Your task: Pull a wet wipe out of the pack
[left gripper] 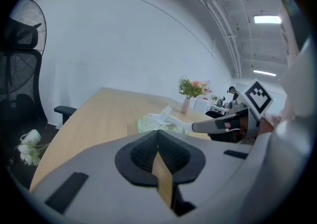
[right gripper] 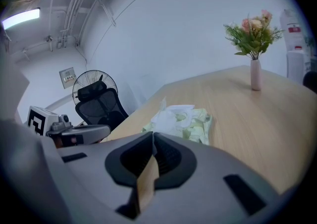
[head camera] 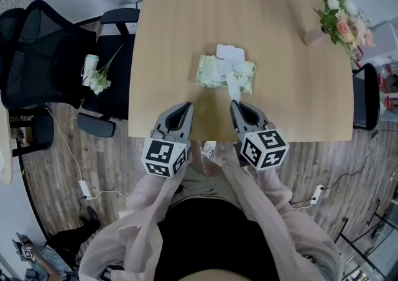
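Wipe pack flat at centre of surface, wet wipe stretched from pack to right gripper, jaws closed on its end, left gripper jaws closed, empty, near surface edge

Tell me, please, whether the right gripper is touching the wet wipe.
Touching: the left gripper view shows the wet wipe stretched from the pack into the closed tips of the right gripper.

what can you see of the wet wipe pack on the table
The wet wipe pack is a soft, crinkled, pale green pouch lying flat on the wooden table. Its white lid is flipped open. A white wipe trails from the opening to the shut right gripper.
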`<state>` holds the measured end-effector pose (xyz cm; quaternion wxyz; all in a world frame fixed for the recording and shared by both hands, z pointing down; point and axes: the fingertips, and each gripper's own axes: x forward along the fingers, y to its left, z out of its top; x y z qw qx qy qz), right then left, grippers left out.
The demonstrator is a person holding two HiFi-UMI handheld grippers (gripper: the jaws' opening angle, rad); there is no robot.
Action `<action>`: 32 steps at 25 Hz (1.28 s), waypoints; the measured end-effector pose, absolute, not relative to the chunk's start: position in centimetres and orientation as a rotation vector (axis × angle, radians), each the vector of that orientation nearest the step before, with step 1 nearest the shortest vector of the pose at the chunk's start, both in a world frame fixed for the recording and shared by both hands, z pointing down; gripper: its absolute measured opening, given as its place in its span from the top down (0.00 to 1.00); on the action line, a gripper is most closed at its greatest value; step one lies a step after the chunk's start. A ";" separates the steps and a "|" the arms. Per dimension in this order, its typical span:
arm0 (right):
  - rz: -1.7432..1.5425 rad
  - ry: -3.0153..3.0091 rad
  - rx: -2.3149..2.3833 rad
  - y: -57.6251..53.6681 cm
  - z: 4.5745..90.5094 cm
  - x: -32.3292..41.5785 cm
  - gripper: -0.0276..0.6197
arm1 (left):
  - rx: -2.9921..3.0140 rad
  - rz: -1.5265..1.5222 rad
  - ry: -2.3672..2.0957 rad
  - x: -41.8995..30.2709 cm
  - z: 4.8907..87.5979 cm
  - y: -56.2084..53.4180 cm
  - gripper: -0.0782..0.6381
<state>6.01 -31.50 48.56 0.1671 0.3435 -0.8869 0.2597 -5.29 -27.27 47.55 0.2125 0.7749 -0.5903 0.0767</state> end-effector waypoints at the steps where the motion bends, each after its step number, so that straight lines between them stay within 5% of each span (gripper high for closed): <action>1: 0.739 -2.524 0.981 -31.4 48.6 6.0 0.94 | 2.153 0.213 -1.637 -5.3 47.6 -27.2 0.88; 32: 0.723 -2.505 1.038 -28.5 48.5 7.6 0.94 | 2.178 0.196 -1.622 -4.2 47.4 -24.5 0.88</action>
